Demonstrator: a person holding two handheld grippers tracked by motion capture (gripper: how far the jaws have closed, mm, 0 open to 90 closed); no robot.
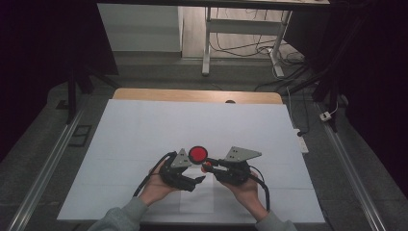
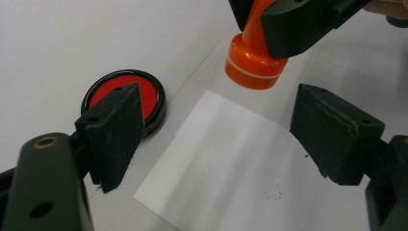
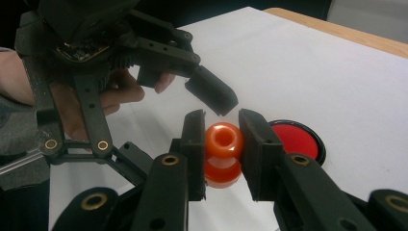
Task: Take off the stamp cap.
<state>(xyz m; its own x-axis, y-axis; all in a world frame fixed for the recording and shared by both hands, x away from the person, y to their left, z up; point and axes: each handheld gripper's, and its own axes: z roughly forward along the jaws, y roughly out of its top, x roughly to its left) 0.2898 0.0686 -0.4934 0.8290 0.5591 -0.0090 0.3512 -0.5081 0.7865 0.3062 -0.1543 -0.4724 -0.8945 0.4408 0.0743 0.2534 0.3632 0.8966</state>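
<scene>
Gripped in the right hand-held gripper (image 3: 222, 147), an orange stamp (image 3: 223, 153) hung over blank paper (image 2: 231, 163) beside the red ink pad (image 2: 126, 96), unstamped yet; the left hand-held gripper (image 2: 216, 134) stood open.

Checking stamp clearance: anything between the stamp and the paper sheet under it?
Nothing. In the left gripper view the orange stamp, held in the right gripper, hangs by the far corner of the sheet; only bare table cover between.

Free room and obstacles: the far and side stretches of the counter (image 1: 144, 120) lie bare, open to passage; near the front edge, the ink pad (image 1: 198, 154) sits between the left hand-held gripper (image 1: 198, 180) and the right hand-held gripper (image 1: 208, 167), close together above the paper sheet (image 2: 231, 168)
</scene>
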